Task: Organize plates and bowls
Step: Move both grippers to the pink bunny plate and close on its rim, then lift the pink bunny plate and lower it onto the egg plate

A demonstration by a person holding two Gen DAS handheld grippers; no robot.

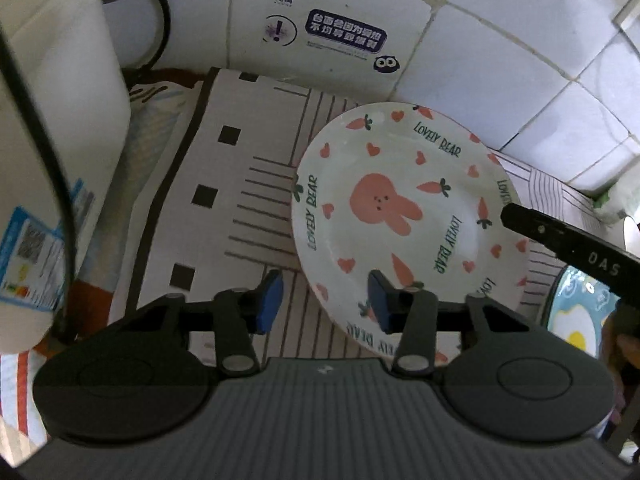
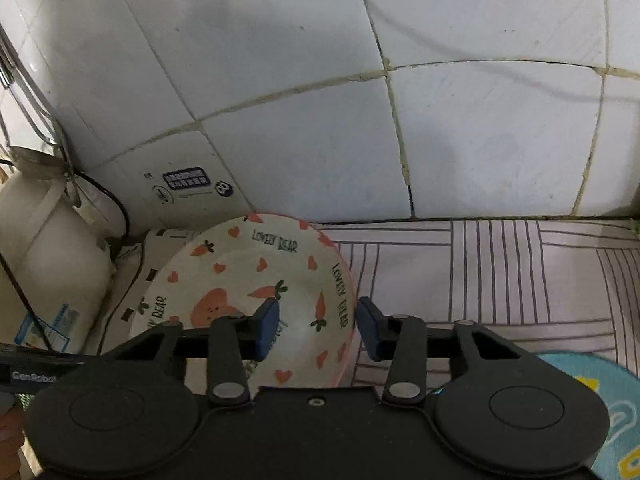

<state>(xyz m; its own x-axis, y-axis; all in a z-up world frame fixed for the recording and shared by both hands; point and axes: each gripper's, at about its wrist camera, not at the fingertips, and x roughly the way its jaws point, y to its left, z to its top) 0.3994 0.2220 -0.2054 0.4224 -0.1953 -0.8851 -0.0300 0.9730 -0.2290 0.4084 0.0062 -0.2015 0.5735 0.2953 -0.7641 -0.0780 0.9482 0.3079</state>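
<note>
White wall tiles (image 2: 304,92) back a counter (image 2: 500,272) laid with a line-patterned mat, and on it the dishes wait to be sorted.

Nearest to the left gripper (image 1: 324,300), its two blue pads stand apart on either side of the near rim of the rabbit plate (image 1: 404,216): one pad hangs over the mat outside the rim, the other over the plate's inner face. Neither pad looks pressed against the china, so the plate appears unheld; the straddle reads as a setup for pinching the rim. The plate lies on the mat with its printed face up, which leaves the rim as the only edge two fingers can take.

From the right gripper (image 2: 318,326), the same plate sits just ahead and to the left, and its jaws likewise bracket the rim on that side, partly open, with no clear contact. Taking opposite edges would keep a wide, shallow dish level during a lift.

Off to the right of both grippers, a blue dish with a fried-egg print (image 1: 580,316) shows only at the edge, probably the next piece.

Farther back, a white jug (image 2: 52,264) and a cardboard box with a warning label (image 1: 336,36) stand against the tiles.
</note>
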